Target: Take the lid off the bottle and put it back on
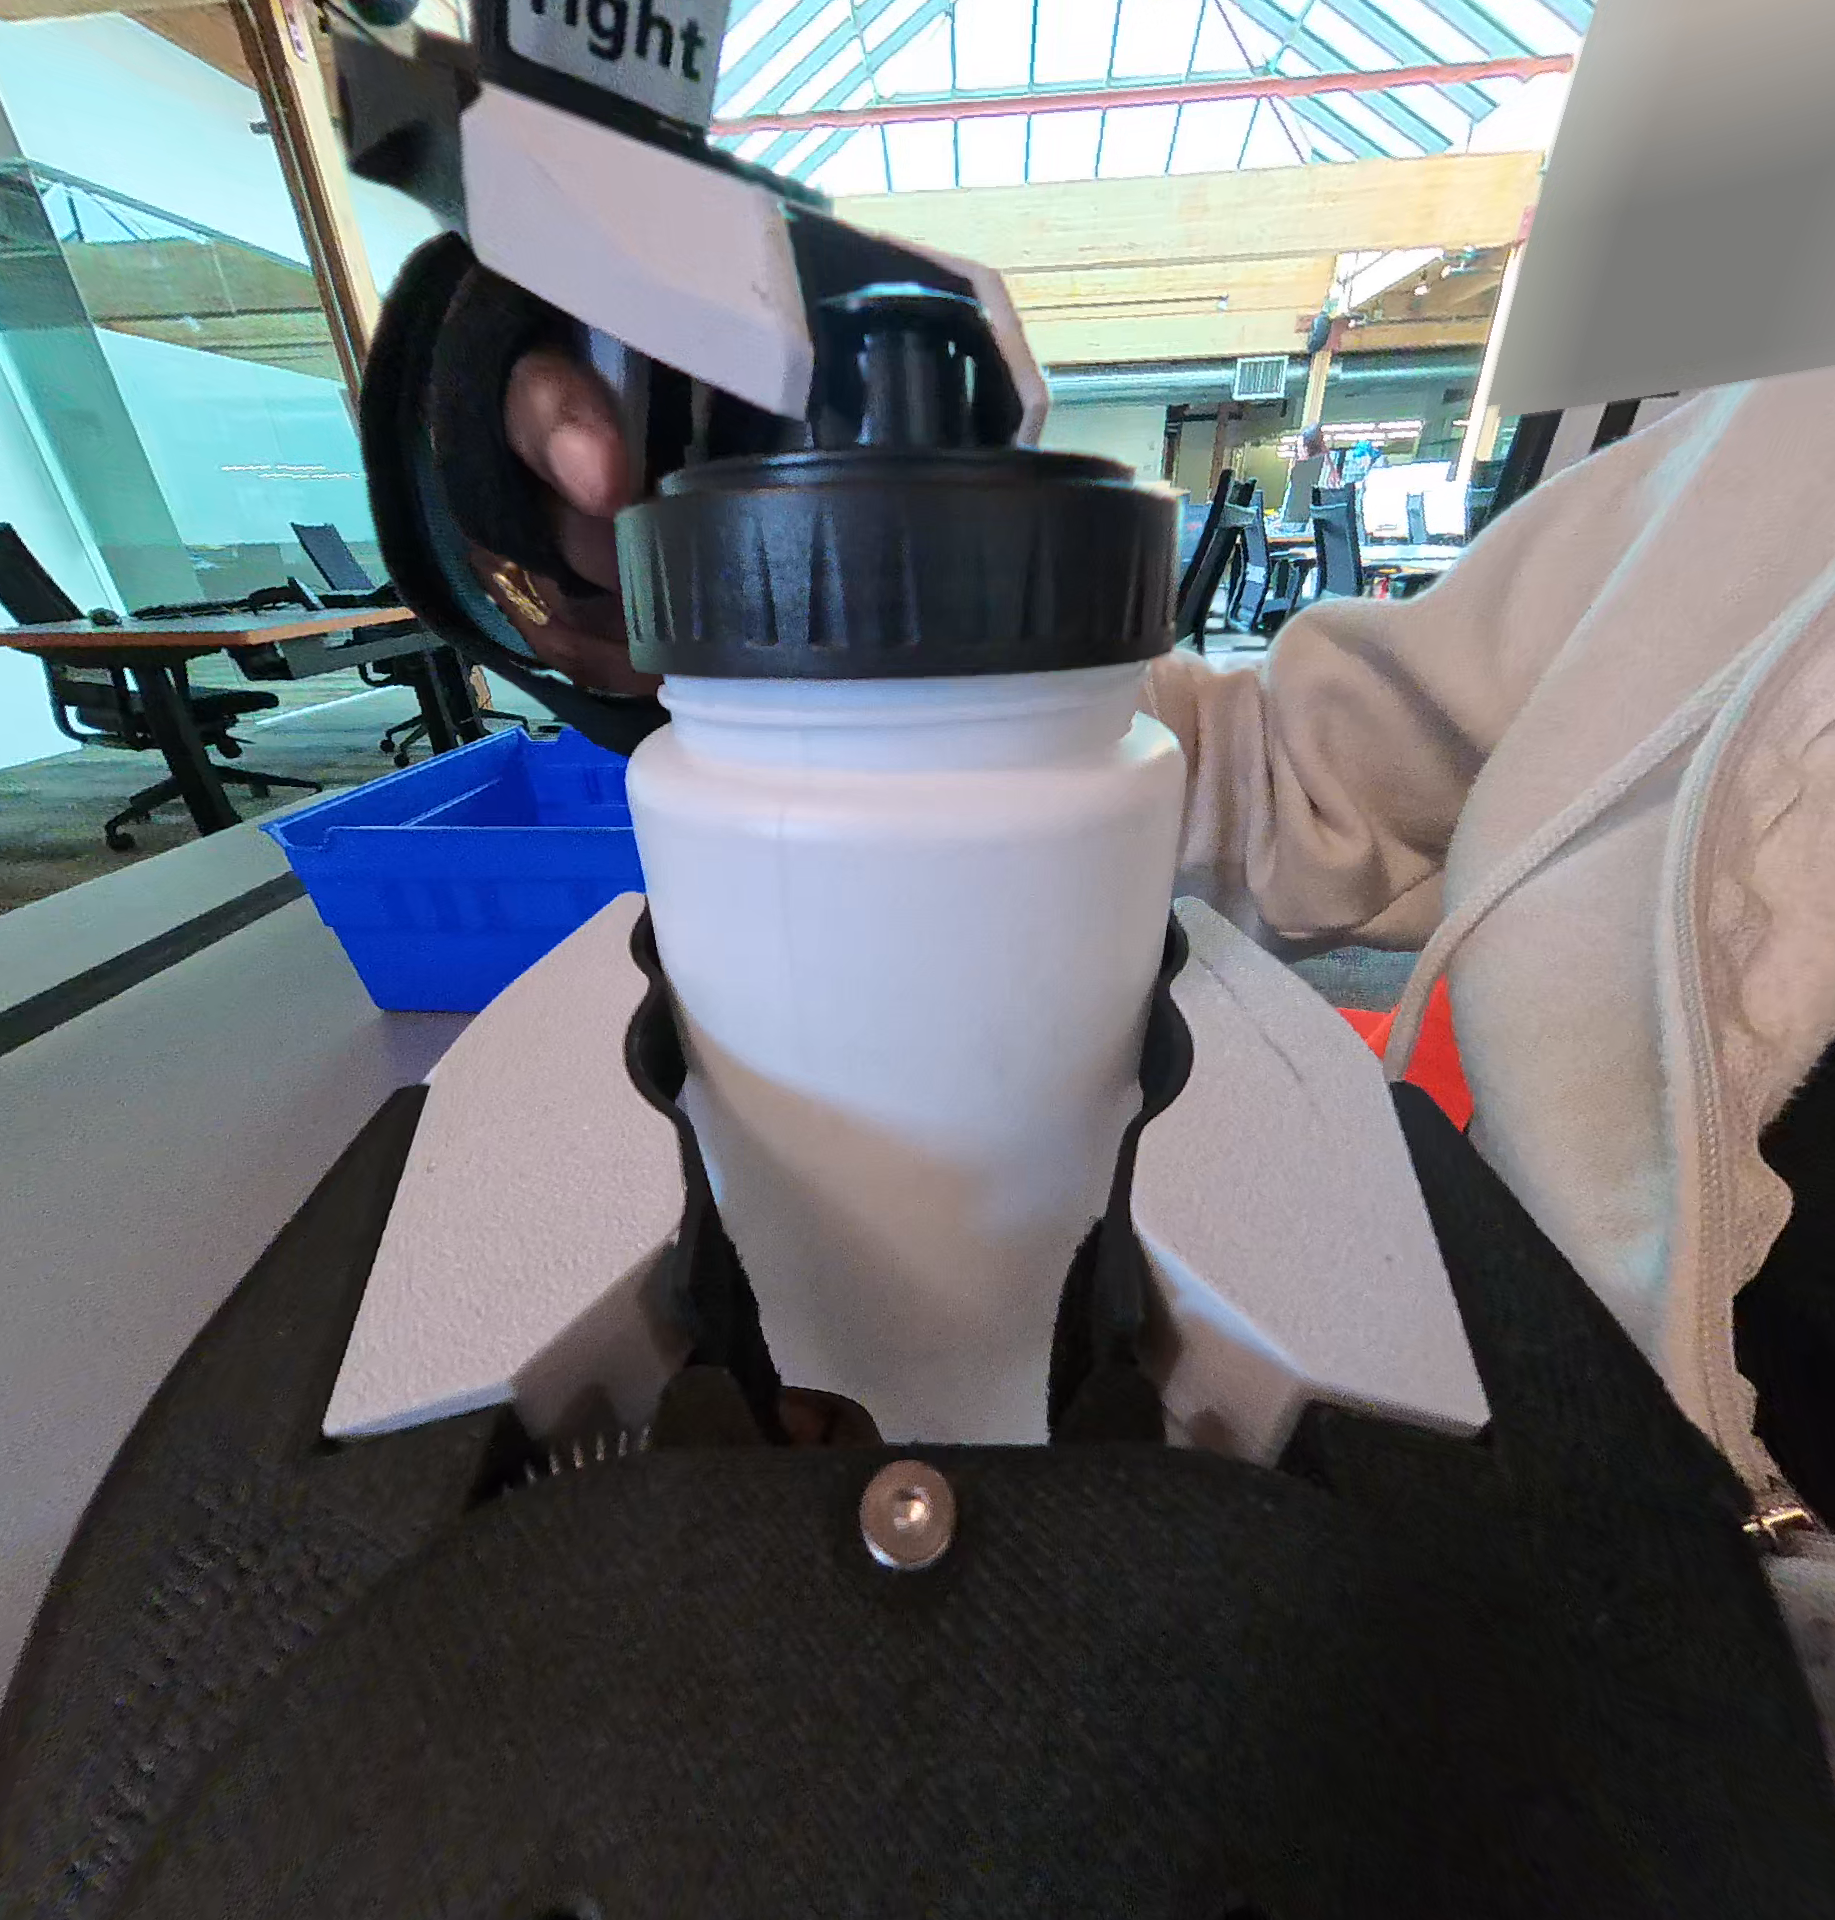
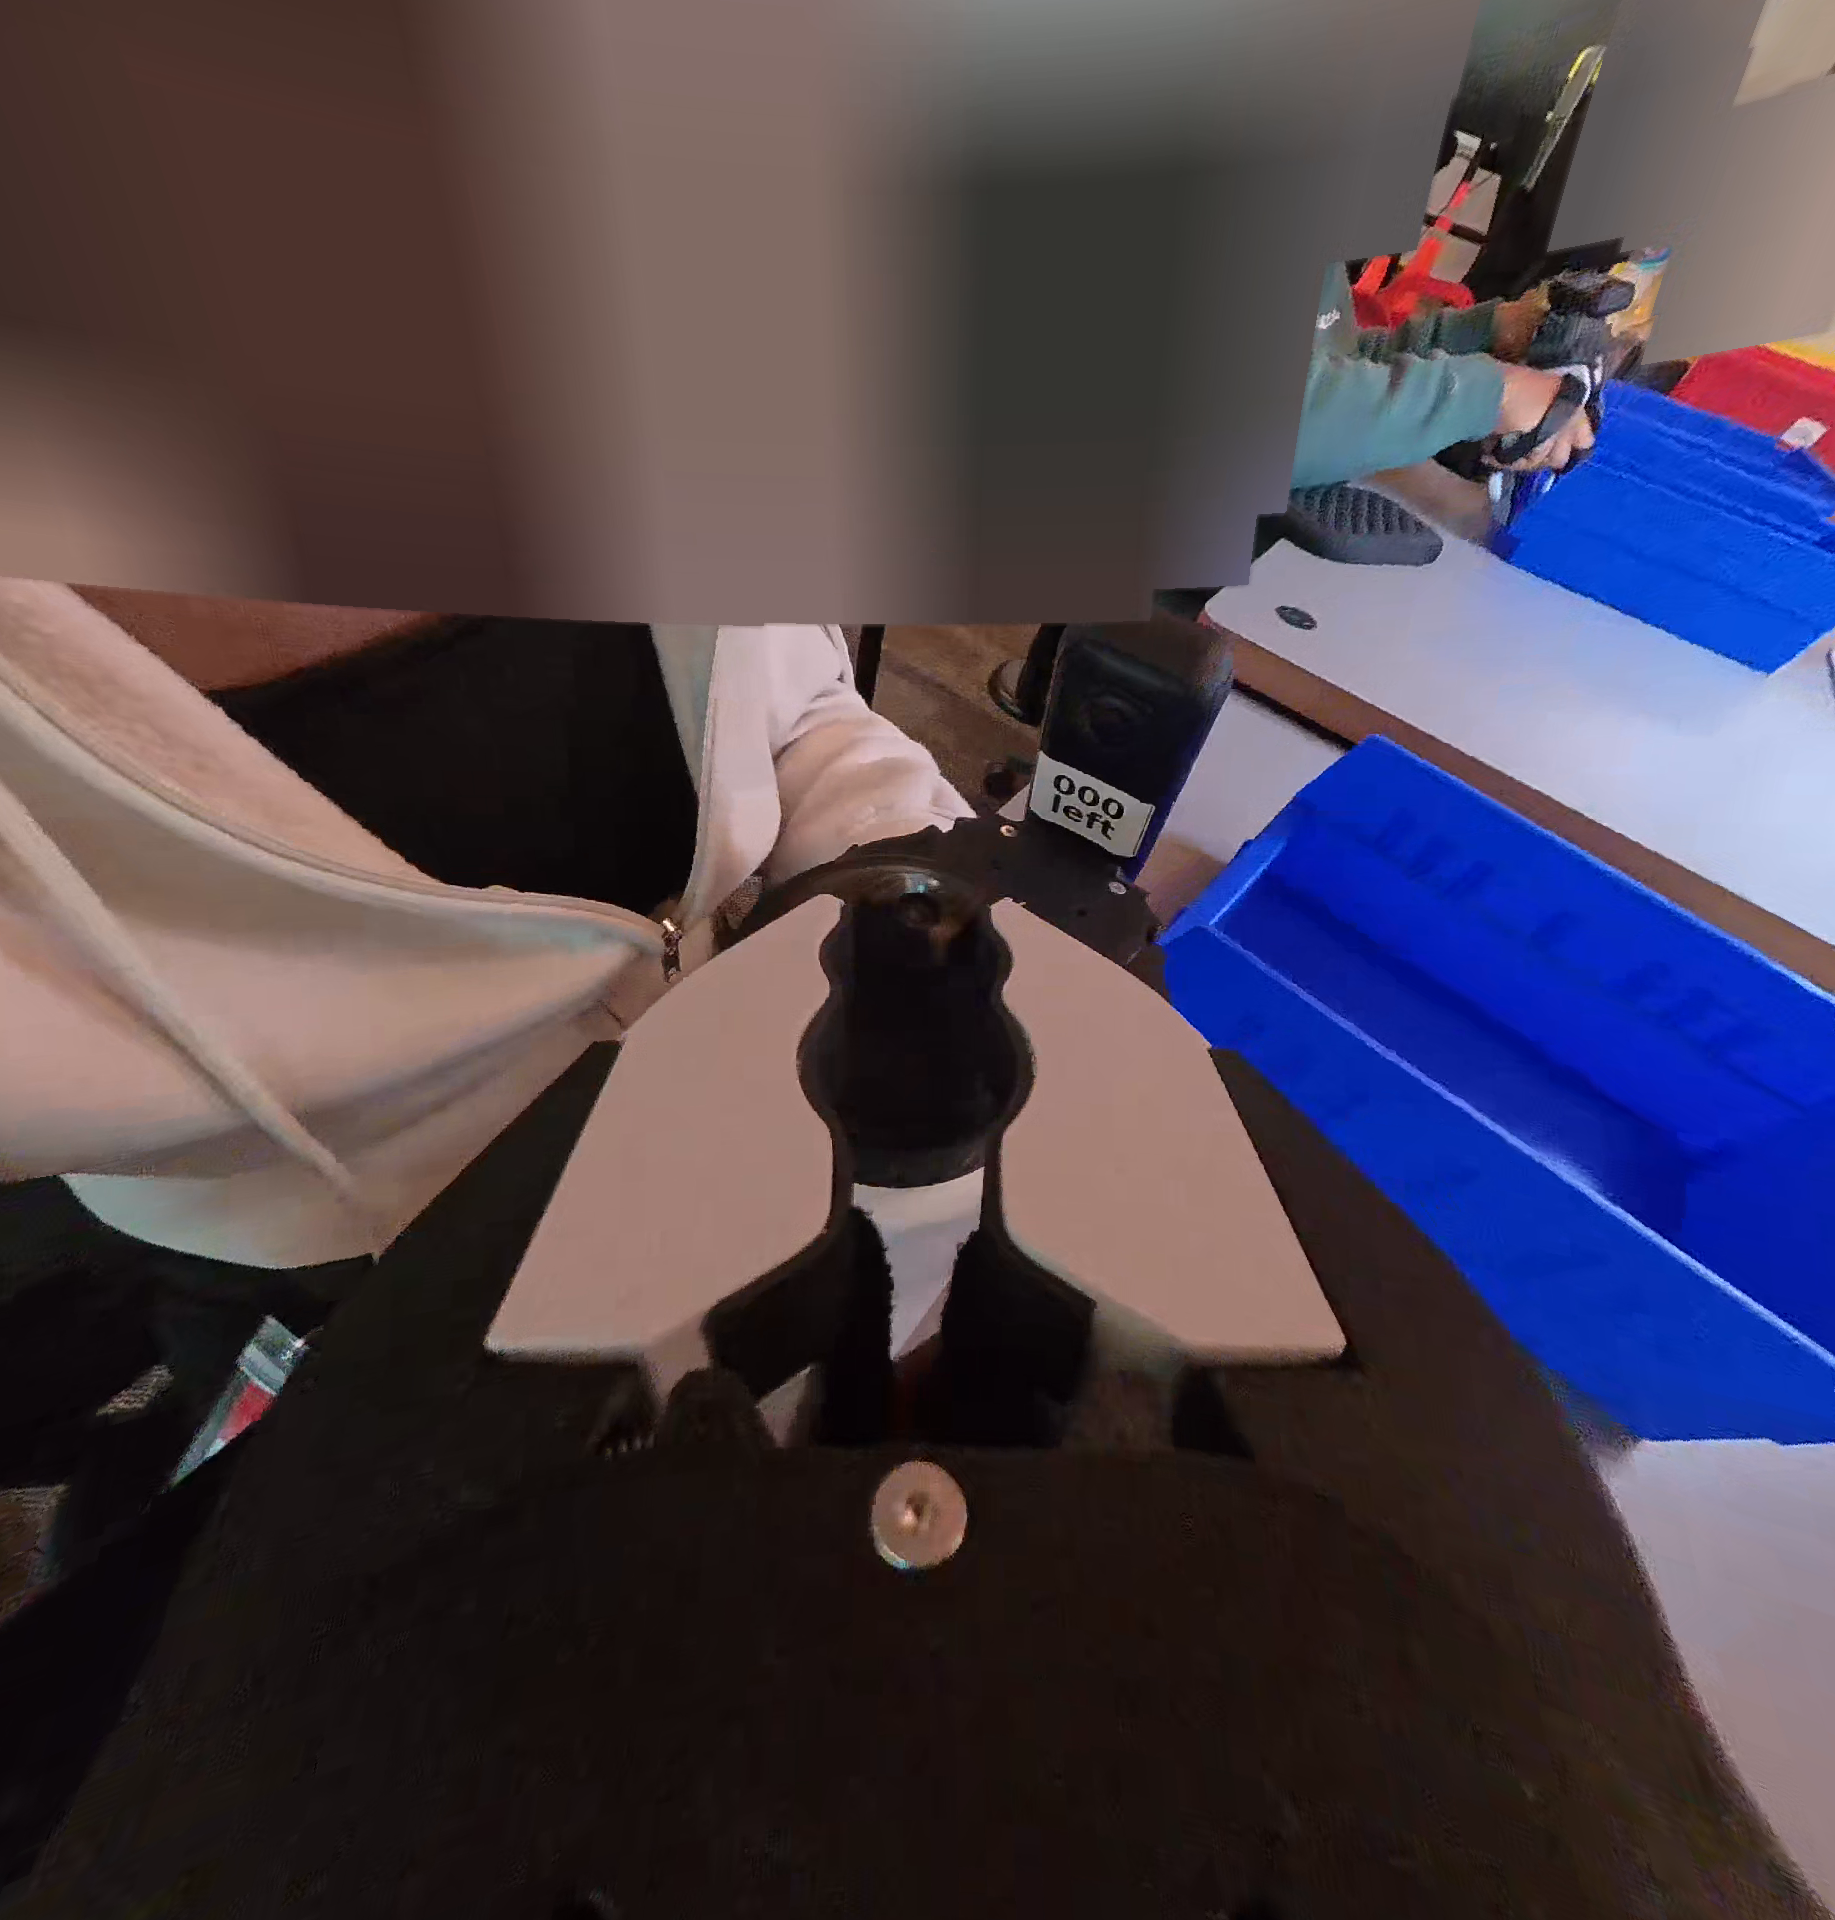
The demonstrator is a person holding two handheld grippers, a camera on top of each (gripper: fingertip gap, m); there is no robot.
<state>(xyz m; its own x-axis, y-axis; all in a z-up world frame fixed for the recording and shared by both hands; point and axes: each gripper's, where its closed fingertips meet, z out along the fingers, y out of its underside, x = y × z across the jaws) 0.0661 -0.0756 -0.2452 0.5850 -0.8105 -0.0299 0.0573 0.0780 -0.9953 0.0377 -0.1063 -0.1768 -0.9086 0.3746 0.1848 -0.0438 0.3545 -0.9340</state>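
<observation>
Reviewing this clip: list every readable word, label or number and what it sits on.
I do not transcribe writing; here is where it stands.
A white sticker on the right gripper: dark print, cut off by the frame's top.
A second white sticker on the left gripper: two short lines of dark print.
The bottle and lid: no writing visible.

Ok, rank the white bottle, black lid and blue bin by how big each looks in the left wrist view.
1. white bottle, though nearness inflates it
2. black lid
3. blue bin, farther back and partly hidden, so likely bigger than it looks
</observation>
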